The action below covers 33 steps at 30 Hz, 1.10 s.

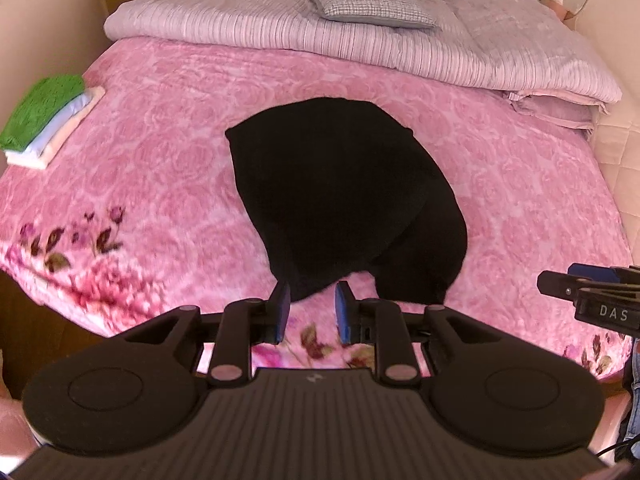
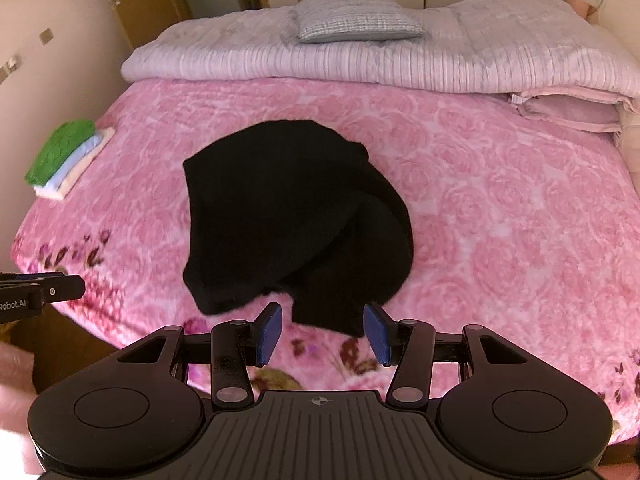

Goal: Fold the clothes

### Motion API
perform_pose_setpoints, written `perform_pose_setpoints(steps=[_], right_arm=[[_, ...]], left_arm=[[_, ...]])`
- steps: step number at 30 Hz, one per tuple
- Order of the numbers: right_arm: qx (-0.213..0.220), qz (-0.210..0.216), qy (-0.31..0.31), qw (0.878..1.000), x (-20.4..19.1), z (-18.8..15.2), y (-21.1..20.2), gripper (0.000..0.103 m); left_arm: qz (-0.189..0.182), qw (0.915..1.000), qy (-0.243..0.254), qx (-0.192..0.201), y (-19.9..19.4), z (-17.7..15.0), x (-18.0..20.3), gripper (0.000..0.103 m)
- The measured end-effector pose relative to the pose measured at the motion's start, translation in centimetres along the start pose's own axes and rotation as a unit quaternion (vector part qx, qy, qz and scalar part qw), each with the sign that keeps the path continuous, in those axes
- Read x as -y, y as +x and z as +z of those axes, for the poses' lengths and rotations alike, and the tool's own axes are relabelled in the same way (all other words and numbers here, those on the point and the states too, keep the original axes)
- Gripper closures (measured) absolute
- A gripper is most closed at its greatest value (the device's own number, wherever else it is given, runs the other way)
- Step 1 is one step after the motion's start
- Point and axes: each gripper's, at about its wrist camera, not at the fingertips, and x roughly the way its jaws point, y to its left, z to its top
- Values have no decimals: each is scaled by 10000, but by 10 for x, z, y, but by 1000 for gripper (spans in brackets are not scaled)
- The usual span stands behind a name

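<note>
A black garment [image 1: 340, 196] [image 2: 296, 216] lies partly folded in the middle of the pink bed cover, its near edge in two lobes. My left gripper [image 1: 313, 310] hovers just short of that near edge, its blue pads apart with only the pink cover between them. My right gripper [image 2: 322, 334] hangs by the garment's near right lobe, jaws wide, nothing gripped. The right gripper's tip [image 1: 560, 282] shows at the right edge of the left wrist view, and the left gripper's tip [image 2: 60, 286] shows at the left edge of the right wrist view.
A stack of folded clothes, green on top [image 1: 44, 120] [image 2: 66, 156], sits at the bed's left edge. A folded lilac quilt [image 1: 360, 40] with a small checked pillow [image 1: 368, 0] lies across the far end. The pink floral cover [image 1: 160, 160] reaches the near bed edge.
</note>
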Motion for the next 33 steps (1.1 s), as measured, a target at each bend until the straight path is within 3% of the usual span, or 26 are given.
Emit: perform_pose_setpoints(steps=[5,10,15,20,26,28,30,33], right_arm=[[125,-73,199,9997,-8,8,16,54],[573,-228,259,9978,-12,-5,34,54],[220,-457,-928,9944,-41,-25,82,54],[-271,-158,-2024,9788,-74,-57,156,54],[-7,300,-2538,9668,-118,-69,204,54],[81,458,-2588,9648,-135,-69,214,50],[182,487,-2673,9622,-151,-69,228,39],[295,367,-2826,9581,-171,-70,251,36]], left_arm=[[-89,9999,40,-105,22,10,-32,81],[-94,9992,-26,-400,54,2,-65,81],[-84,9967,-361,-728,92,-19,-92,81],[-34,9928,-691,-977,138,-35,-110,81],[-100,9898,-1096,-905,174,-49,-132,81],[-104,9882,-1263,-862,179,-54,-138,81],[-120,9861,-1424,-845,183,-58,-145,81],[-96,9837,-1556,-892,189,-63,-153,81]])
